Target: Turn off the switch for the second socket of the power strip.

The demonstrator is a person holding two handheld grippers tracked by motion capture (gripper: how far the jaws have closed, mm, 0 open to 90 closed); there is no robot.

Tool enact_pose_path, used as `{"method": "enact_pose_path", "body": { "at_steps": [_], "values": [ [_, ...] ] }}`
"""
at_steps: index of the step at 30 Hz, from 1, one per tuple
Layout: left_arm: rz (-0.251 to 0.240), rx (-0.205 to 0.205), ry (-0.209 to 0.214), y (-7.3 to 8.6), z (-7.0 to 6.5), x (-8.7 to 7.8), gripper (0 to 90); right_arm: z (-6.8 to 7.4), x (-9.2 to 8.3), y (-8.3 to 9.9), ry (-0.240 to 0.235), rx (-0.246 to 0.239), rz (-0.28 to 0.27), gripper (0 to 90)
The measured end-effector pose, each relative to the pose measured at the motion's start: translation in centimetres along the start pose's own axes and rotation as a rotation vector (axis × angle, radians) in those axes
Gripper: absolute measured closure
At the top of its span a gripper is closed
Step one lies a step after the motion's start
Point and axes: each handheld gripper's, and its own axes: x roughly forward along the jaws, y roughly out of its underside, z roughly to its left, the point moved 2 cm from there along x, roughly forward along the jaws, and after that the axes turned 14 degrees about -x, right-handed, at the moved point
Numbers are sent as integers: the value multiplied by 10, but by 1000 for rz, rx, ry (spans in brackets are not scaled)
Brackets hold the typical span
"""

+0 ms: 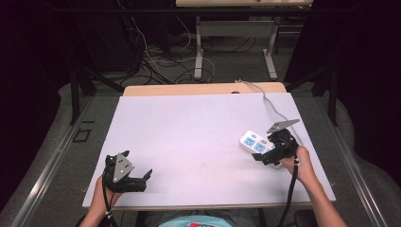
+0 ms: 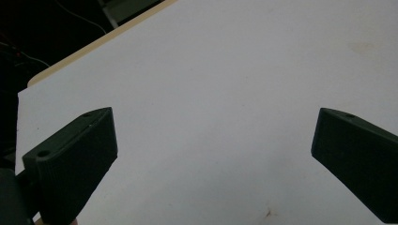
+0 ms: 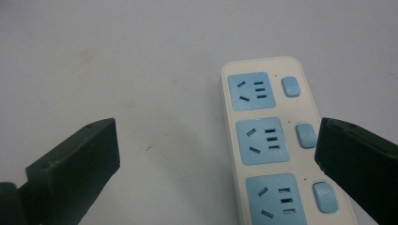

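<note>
White board covers the surface [image 1: 189,142], with a strip of pale wood showing along its far edge at 12 o'clock in the high view; beyond it, dark floor carries a tangle of cables [image 1: 156,56] and the grey legs of another table [image 1: 201,52].

At about 4 o'clock on the surface lies a white power strip [image 1: 253,143] with blue sockets, its grey cord [image 1: 272,106] running off toward the far edge at 1 o'clock. In the right gripper view the power strip [image 3: 274,145] shows three blue sockets in a row, each with a small blue switch beside it.

The right hand-held gripper [image 1: 265,158] sits at the near end of the power strip, held by the person's right hand [image 1: 298,163]. Its jaws stand wide apart with nothing between them; in the right gripper view one jaw hangs above the bare surface and the other overlaps the switch side of the strip, though whether it touches cannot be told.

The left hand-held gripper [image 1: 144,179] is at about 7 o'clock near the front edge, well apart from the power strip, gripped by the left hand [image 1: 101,189]. Its jaws are also spread wide, over bare white board [image 2: 211,117].
</note>
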Motion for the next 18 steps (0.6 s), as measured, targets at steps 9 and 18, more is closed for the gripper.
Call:
{"method": "enact_pose_path", "body": {
  "at_steps": [9,18],
  "values": [
    [0,5,-2,0,0,0,3,11,-4,5,-10,-15,-7,0],
    [0,4,-2,0,0,0,3,18,-8,13,-7,-30,-27,0]
  ]
}}
